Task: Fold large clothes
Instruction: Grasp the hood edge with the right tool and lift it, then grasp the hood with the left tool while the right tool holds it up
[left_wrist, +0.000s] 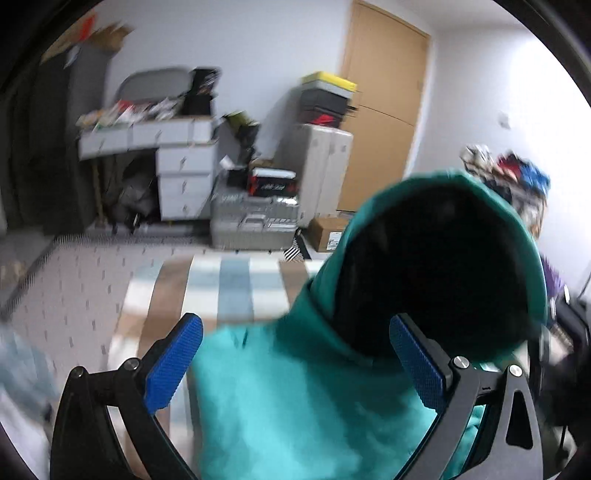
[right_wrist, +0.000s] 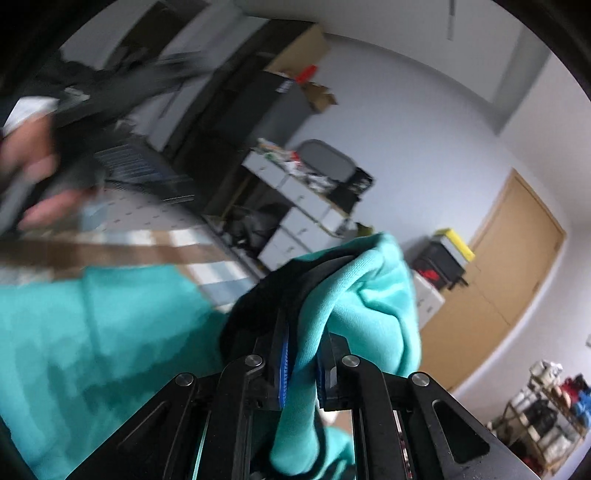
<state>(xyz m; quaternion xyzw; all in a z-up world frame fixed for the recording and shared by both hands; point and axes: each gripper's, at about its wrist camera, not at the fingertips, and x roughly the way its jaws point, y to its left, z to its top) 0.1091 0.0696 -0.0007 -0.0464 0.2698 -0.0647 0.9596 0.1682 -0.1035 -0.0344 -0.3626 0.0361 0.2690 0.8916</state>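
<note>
Right gripper (right_wrist: 303, 373) pinching a fold of the teal hoodie (right_wrist: 110, 332), nearly closed, lower centre of frame. Left gripper (left_wrist: 295, 354) gaping wide, holding nothing, cloth spilling between its fingers, hood (left_wrist: 436, 266) rising upper right beyond.
</note>
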